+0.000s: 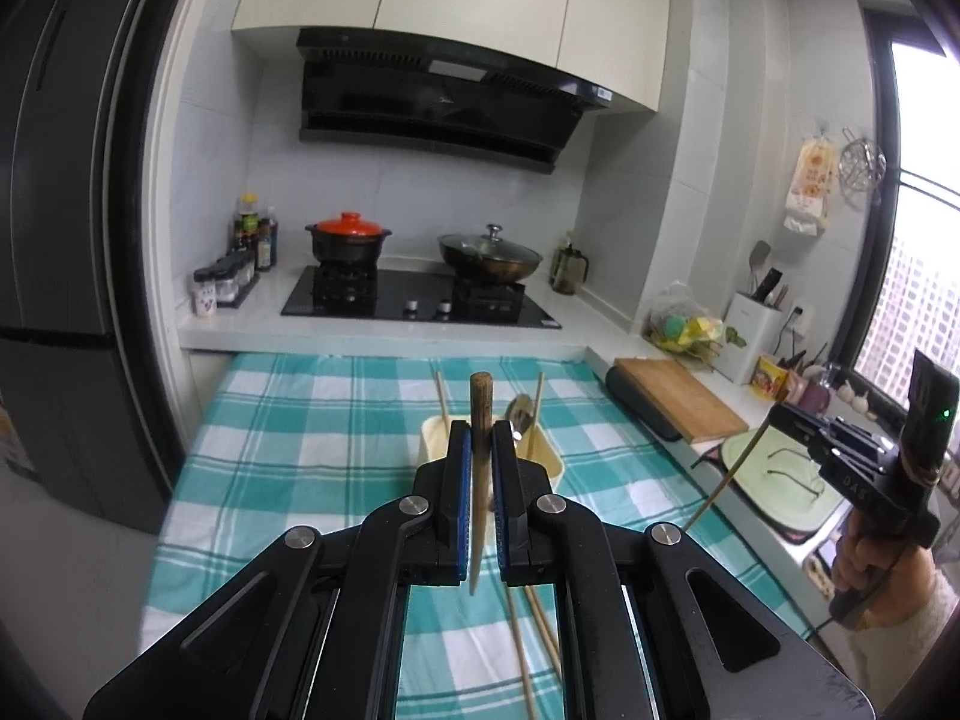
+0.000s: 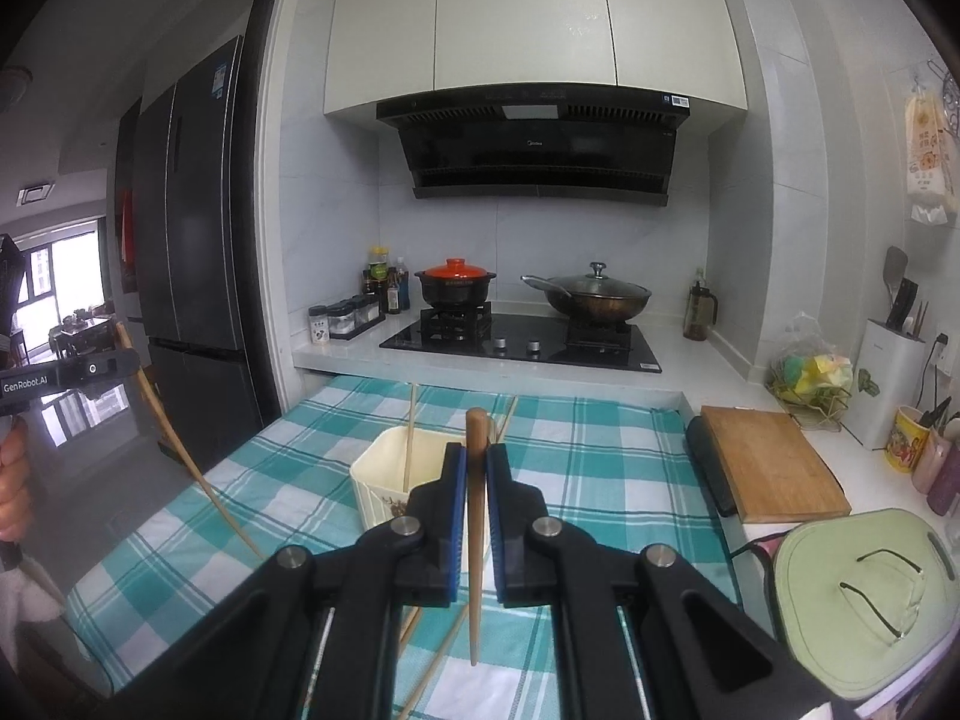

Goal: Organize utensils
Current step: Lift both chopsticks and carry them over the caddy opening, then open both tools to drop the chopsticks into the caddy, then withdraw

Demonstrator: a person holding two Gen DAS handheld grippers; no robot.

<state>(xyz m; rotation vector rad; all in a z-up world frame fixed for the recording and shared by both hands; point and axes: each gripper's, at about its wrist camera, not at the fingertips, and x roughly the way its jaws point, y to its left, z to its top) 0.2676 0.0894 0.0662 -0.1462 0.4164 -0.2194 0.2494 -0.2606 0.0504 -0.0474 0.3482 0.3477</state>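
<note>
Kitchen w/ stove (image 1: 420,300) at the back; desk (image 1: 312,420) has a teal checked cloth, cream holder (image 2: 384,474) mid-desk. Left claw (image 1: 480,450) pinched tight on a wooden chopstick (image 1: 480,468), long axis near upright, thick end up, above the desk in front of the holder. Right claw (image 2: 474,474) likewise clamped on a 2nd chopstick (image 2: 476,528), upright, thick end up.

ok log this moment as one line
left gripper: shut on chopstick | right gripper: shut on chopstick | holder: on checked cloth
</note>
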